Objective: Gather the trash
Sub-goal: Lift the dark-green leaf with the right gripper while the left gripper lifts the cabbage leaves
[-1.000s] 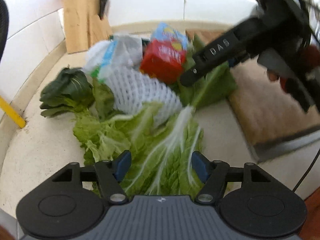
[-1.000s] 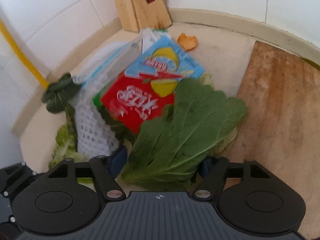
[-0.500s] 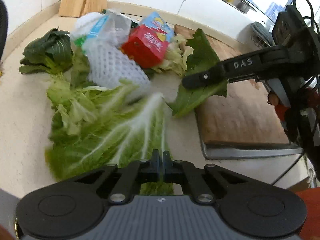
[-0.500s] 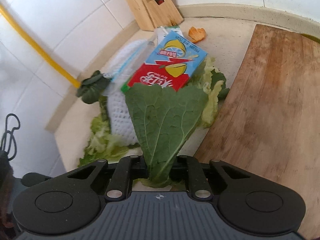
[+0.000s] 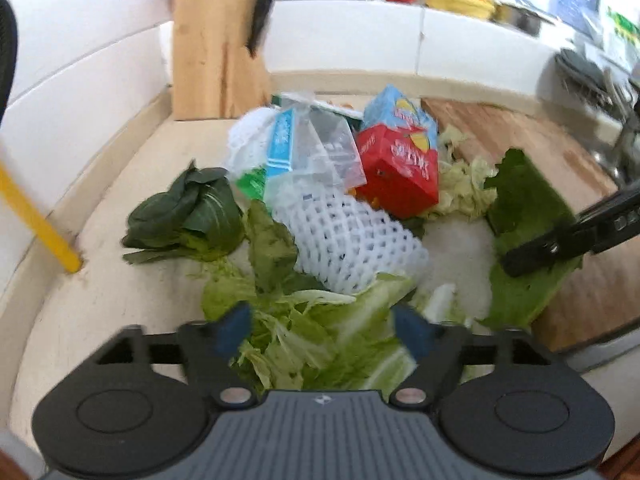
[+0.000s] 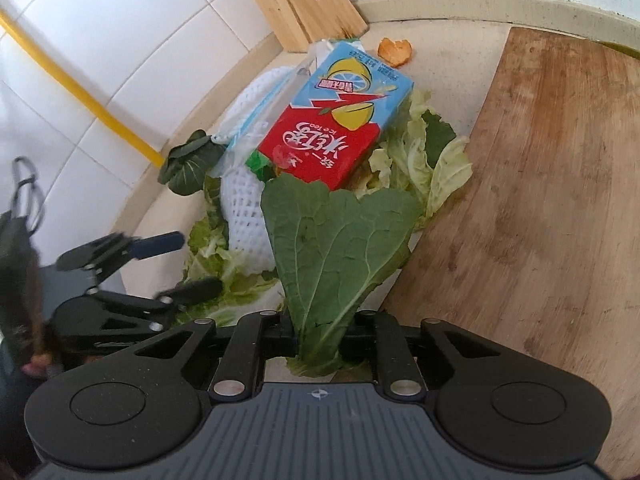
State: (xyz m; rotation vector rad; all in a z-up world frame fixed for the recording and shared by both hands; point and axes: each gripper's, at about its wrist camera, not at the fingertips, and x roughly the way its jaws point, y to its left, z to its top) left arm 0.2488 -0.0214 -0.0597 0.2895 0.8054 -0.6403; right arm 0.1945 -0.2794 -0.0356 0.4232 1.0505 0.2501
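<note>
Beige stone bench [image 5: 100, 216] carries everything, white tiled wall behind it. Wooden cutting board [image 6: 552, 184] fills the bench's right side, its near edge at the bench's front edge. Wooden knife block [image 5: 212, 52] stands in the back left corner against the wall. Trash pile sits mid-bench between block and board. Pale cabbage leaves [image 5: 320, 340] spread at the pile's front, toward the front edge. White foam net sleeve [image 5: 344, 240] lies on top of them, tilted. Red and blue drink carton [image 6: 340, 120] leans on the pile's back right, just beside the board's left edge, more pale leaves under it. Clear plastic bag [image 5: 316, 148] with blue print rests against the carton's left side. Dark green bok choy [image 5: 188, 212] lies on the pile's left, toward the left wall. Orange peel [image 6: 394, 51] sits alone behind the carton near the back edge. Yellow pipe [image 5: 36, 220] runs down the left wall to the bench.

Right gripper [image 6: 318, 330] is clamped on the stem of a big dark green leaf [image 6: 340, 240], leaf raised over the board's left edge, tip reaching toward the carton. Left gripper [image 5: 322, 330] has its blue pads apart, holding nothing, poised over the front cabbage leaves; blurred, contact unclear.
</note>
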